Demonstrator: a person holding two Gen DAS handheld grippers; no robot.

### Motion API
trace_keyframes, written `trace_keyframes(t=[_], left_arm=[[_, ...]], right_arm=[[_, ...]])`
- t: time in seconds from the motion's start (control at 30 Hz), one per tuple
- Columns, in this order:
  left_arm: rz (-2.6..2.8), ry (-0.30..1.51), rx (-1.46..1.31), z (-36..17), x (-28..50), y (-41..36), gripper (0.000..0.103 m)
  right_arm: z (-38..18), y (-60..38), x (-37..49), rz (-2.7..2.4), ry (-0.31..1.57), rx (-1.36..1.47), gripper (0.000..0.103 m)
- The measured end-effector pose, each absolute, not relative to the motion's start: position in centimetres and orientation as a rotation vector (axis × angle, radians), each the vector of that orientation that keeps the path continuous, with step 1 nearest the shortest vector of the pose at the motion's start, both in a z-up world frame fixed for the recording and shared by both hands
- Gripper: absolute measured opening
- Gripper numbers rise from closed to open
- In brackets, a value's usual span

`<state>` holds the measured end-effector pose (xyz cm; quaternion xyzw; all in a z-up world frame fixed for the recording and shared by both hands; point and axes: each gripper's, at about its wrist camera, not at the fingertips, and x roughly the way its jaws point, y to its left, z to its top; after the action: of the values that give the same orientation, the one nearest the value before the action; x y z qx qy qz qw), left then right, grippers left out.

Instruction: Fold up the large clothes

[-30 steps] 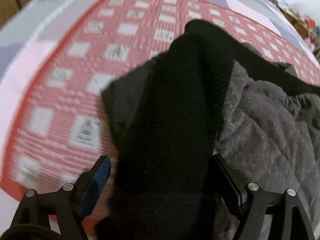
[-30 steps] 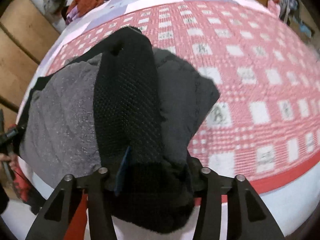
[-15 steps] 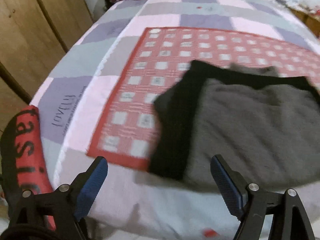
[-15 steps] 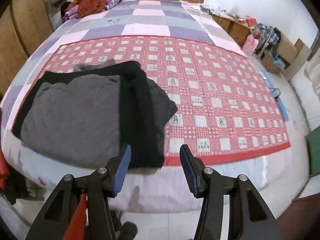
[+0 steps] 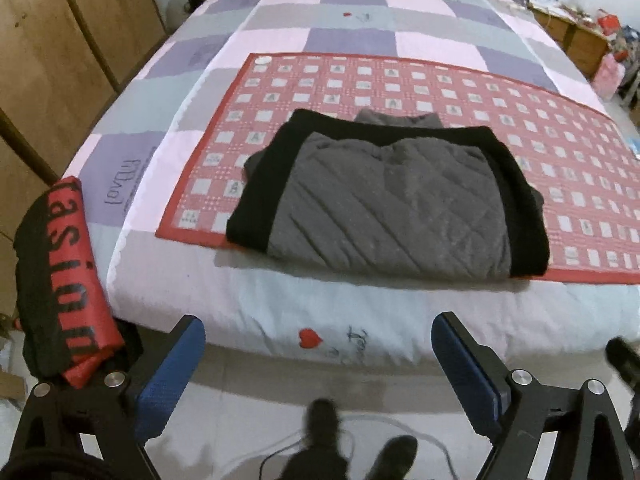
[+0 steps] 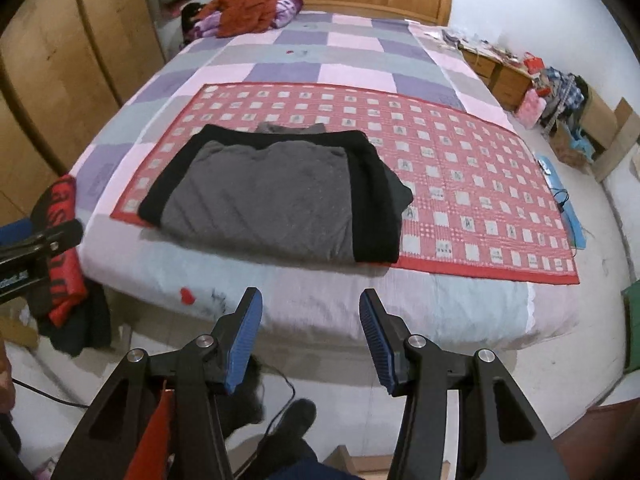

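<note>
Lying on: the red checked mat, at its near left part, with the folded garment just overhanging the mat's front border toward the bed's foot edge.
Garment, look: grey quilted panel uppermost, diagonal stitch lines; black knit bands fold over both sides and across the far edge; a small grey flap shows beyond the far black band.
Garment, shape: compact rectangle, flat, edges fairly even.
Mat, support: spread across a bed with a pink, lilac and grey checked cover.
Left tongs: spread wide, nothing between the blue pads; the jaws have just been opening further. Held off the foot of the bed, apart from the garment.
Right tongs: partly spread, pinching nothing, likewise clear of the bed.
Bed, far corner: heap of rust and purple clothes by the wooden headboard.
Floor, left of bed: black and red lettered cloth.
</note>
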<state>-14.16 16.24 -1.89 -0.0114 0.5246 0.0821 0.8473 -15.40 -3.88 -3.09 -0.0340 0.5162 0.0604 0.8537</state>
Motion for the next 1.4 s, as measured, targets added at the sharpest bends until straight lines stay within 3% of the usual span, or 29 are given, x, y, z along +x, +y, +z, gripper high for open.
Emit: trace_keyframes(t=[0.93, 1.07, 1.33, 1.4], left_arm=[[0.105, 1.106, 0.029, 2.7, -15.8, 16.1, 0.095], [0.099, 1.107, 0.023, 2.8, -15.8, 16.2, 0.095], [0.093, 1.104, 0.019, 3.0, -15.7, 16.3, 0.095], [0.096, 1.105, 0.021, 3.0, -15.7, 16.3, 0.095]], right_arm=[[3.4, 0.5, -19.7, 0.115, 1.080, -0.040, 0.054], [3.7, 0.5, -19.8, 0.135, 1.077, -0.037, 0.060], [3.8, 0.3, -19.7, 0.139, 1.078, -0.042, 0.086], [3.9, 0.4, -19.6, 0.145, 1.086, -0.042, 0.086]])
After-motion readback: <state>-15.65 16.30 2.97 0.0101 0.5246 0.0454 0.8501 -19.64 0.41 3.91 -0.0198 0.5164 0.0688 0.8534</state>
